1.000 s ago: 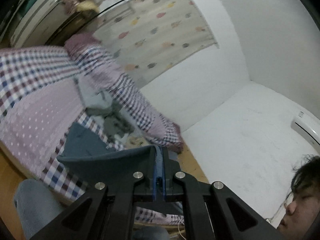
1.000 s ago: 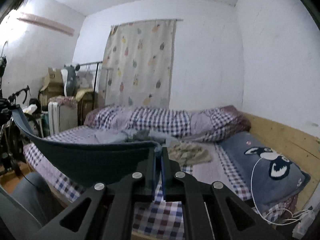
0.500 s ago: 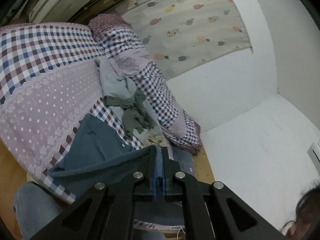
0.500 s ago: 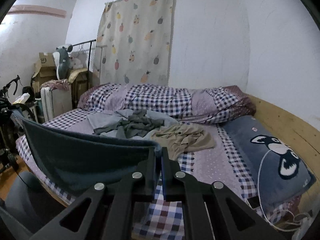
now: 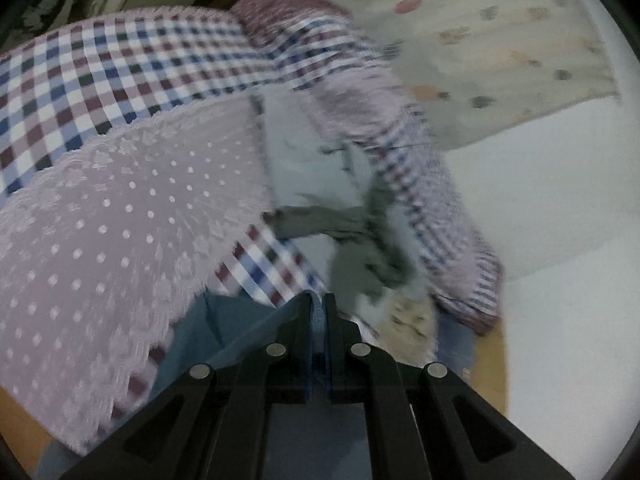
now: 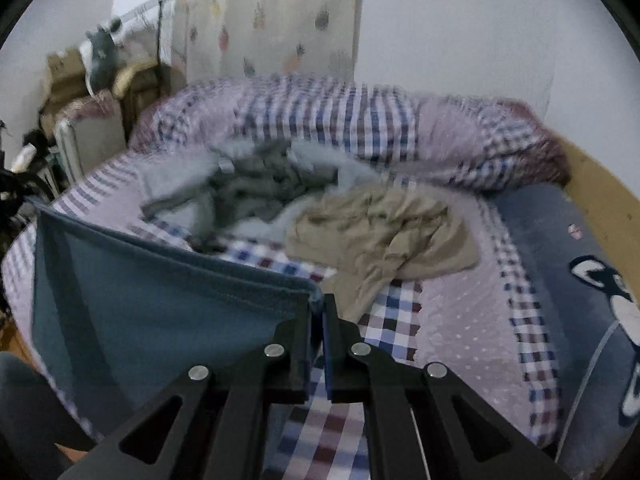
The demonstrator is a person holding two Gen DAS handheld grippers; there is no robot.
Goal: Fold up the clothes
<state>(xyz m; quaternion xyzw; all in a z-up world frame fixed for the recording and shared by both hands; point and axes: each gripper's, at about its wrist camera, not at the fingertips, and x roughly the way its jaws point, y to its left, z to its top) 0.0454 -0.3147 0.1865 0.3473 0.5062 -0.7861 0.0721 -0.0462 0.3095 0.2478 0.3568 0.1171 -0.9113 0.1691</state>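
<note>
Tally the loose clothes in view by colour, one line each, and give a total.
Blue, held by both tongs: 1, the blue garment, pinched by the left tongs and the right tongs.
Beige: 1, the beige garment.
Dark grey: 1, the dark grey garment, though blur could hide more.
Pale grey: 1, the pale grey garment beneath it.
Total: 4.

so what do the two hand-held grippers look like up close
Both match: the left hand-held gripper and right hand-held gripper have matte black angular linkage arms with triangular cut-outs, round silver pivot bolts, and flat black fingers faced with blue pads. No cables or markings are visible.
</note>
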